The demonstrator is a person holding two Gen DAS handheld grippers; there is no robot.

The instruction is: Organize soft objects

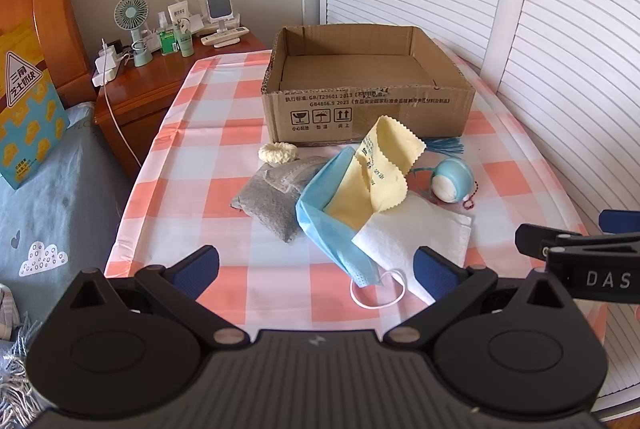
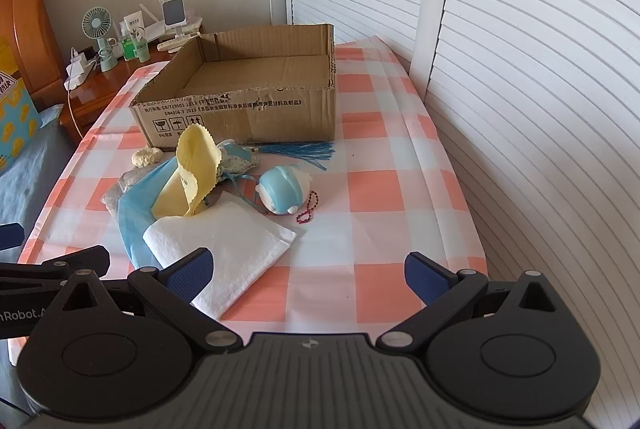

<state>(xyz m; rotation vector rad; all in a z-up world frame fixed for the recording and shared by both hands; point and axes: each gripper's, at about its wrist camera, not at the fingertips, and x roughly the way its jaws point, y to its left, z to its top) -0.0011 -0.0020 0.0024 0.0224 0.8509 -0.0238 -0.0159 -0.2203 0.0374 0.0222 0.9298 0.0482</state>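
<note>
A pile of soft things lies on the checked tablecloth [image 1: 224, 157] in front of an empty cardboard box [image 1: 368, 113] [image 2: 240, 117]: a yellow cloth [image 1: 384, 169] [image 2: 192, 169], a blue face mask [image 1: 324, 225] [image 2: 136, 213], a white folded cloth [image 1: 416, 233] [image 2: 228, 249], a grey pouch [image 1: 272, 197], a cream scrunchie [image 1: 278, 153] [image 2: 146, 156], a blue plush keychain [image 1: 452, 181] [image 2: 284, 193] and a blue tassel [image 2: 296, 151]. My left gripper [image 1: 316, 269] hovers open near the mask's ear loop. My right gripper [image 2: 310, 275] hovers open, its left finger over the white cloth's corner. Neither holds anything.
A wooden nightstand [image 1: 148, 85] at the back left carries a small fan [image 1: 130, 15], bottles and chargers. A bed [image 1: 44, 197] lies left of the table. White louvred doors [image 2: 520, 109] close off the right side. The right gripper's body [image 1: 580, 253] shows at the left view's right edge.
</note>
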